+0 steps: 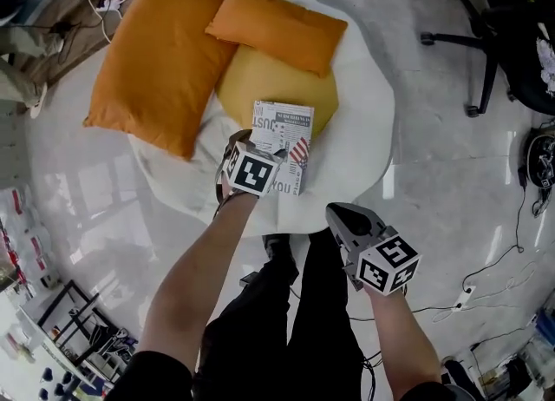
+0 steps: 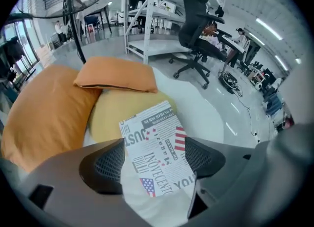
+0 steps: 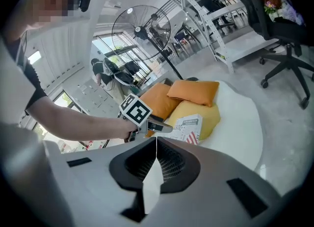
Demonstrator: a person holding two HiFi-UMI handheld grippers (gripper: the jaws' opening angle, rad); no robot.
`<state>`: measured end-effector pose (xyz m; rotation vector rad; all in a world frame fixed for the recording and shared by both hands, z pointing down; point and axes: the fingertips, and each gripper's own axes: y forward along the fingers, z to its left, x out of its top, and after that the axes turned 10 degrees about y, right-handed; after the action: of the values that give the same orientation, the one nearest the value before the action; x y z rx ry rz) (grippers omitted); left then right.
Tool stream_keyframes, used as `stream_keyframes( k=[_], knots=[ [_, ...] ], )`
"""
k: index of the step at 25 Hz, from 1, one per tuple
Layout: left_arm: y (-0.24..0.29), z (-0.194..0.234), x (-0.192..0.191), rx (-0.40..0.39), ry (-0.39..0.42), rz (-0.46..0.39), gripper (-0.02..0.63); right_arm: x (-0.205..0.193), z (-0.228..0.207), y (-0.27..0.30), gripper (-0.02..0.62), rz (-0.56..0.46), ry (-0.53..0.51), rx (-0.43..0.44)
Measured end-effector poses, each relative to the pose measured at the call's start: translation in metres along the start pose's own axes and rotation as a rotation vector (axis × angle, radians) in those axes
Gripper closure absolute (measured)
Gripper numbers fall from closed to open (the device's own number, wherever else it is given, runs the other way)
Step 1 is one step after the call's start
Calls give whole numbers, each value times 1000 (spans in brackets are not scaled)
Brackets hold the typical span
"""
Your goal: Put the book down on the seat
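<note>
So the left gripper view shows what the marker cube hides in the head view: the left hand-held gripper [image 2: 155, 159] is spread wide, pads clear of the book [image 2: 157, 137]. The book lies on the white seat [image 1: 364, 130], its top edge on the yellow cushion [image 1: 260, 87]. Left arm's stretched forward. The right hand-held gripper [image 3: 156, 159] is pressed together and empty, back by the legs.

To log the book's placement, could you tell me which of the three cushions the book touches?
The yellow cushion, the only one that is not orange; the book overlaps its near edge.
</note>
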<state>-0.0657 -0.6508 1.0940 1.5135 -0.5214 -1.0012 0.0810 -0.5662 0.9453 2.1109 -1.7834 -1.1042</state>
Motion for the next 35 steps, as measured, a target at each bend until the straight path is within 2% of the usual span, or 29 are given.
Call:
stream_keyframes(
  k=[5, 10, 13, 16, 19, 22, 26, 32, 35],
  knots=[
    [-49, -7, 14, -13, 8, -105, 250, 12, 22, -15, 580, -30, -18, -20],
    [-137, -33, 19, -8, 12, -196, 261, 41, 75, -46, 580, -64, -42, -45],
    [-200, -43, 23, -3, -1, -266, 364, 69, 121, -73, 580, -122, -76, -54],
    [-256, -43, 32, 32, 5, -327, 393, 91, 156, -100, 580, -178, -119, -61],
    [-304, -57, 32, 88, 60, -350, 432, 89, 183, -133, 580, -189, -130, -60],
    [-342, -65, 29, 115, 53, -396, 468, 82, 204, -158, 580, -214, -145, -58],
    [-382, -81, 25, 84, 31, -473, 477, 77, 226, -189, 580, -250, -167, -75],
    [-435, -110, 21, 38, 130, -542, 477, 75, 260, -228, 580, -284, -197, -104],
    [-453, -120, 17, 62, 119, -576, 542, 72, 270, -244, 580, -296, -210, -99]
  ],
)
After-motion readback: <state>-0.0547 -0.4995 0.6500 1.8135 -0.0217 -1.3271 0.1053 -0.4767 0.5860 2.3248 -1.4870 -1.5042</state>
